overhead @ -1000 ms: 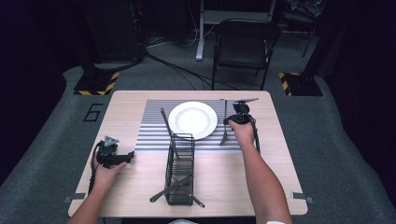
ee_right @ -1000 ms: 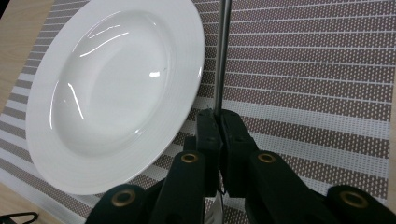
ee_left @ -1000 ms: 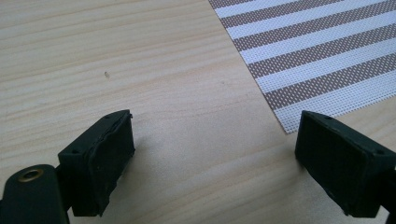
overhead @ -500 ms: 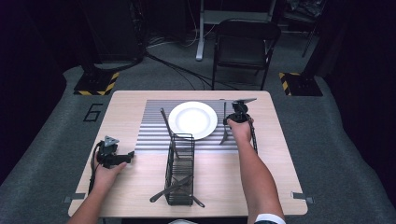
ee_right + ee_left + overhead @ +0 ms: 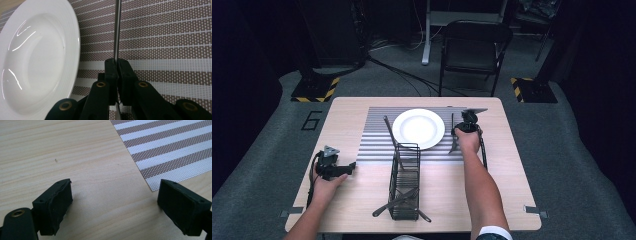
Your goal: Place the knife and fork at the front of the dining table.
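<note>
On the surface (image 5: 362,107) your striped mat (image 5: 377,135) carries the plate (image 5: 418,128), and just right of it your right gripper (image 5: 116,65) clamps what looks like a utensil (image 5: 117,30), while your left gripper (image 5: 113,202) rests, jaws apart.

Dark room, grey carpeted floor (image 5: 562,150). Black folding metal chair (image 5: 474,50) behind light wooden desk (image 5: 507,200); yellow-black striped floor blocks (image 5: 314,92) flank it.

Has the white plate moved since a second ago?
No. The plate sits at the same spot on the striped mat, just behind the wire basket.
</note>
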`<state>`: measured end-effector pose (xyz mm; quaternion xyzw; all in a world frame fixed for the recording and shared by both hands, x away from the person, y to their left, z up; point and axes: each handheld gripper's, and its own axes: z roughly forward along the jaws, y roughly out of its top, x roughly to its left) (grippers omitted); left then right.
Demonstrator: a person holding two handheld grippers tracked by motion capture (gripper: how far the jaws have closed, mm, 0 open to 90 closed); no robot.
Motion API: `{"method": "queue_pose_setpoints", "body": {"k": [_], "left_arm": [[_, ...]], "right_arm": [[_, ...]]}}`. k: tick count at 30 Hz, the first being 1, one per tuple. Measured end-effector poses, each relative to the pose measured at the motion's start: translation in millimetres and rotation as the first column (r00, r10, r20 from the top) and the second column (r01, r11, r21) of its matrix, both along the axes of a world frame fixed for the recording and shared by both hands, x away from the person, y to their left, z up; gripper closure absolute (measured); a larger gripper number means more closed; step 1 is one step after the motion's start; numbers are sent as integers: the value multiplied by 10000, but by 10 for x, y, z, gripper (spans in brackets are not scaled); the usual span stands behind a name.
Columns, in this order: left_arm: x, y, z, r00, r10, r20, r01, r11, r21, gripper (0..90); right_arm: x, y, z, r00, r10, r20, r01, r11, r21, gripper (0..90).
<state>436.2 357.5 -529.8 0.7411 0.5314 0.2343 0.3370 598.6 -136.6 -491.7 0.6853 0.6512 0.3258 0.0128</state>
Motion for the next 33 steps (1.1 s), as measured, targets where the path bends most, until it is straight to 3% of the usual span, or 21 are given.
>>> {"method": "queue_pose_setpoints", "body": {"k": [7, 17, 24, 27, 33], "left_arm": [[0, 0, -1, 10000, 3, 9, -3, 10000, -3, 124], [0, 0, -1, 10000, 4, 9, -4, 10000, -4, 124], [1, -1, 0, 10000, -9, -2, 9, 10000, -5, 124], [1, -1, 0, 10000, -12, -3, 12, 10000, 0, 124], [1, -2, -1, 10000, -1, 5, 1, 10000, -8, 124]], "right_arm": [[-7, 20, -45, 9996, -278, -102, 277, 9995, -142, 874], [-33, 14, -101, 9961, -835, -269, 840, 9963, 181, 872], [-67, 2, -108, 9939, -1082, -189, 1084, 9941, 54, 848], [-70, -17, -108, 9938, -1088, -233, 1093, 9938, 225, 832], [-85, -61, -91, 9955, -913, -271, 913, 9958, 5, 824]]}}
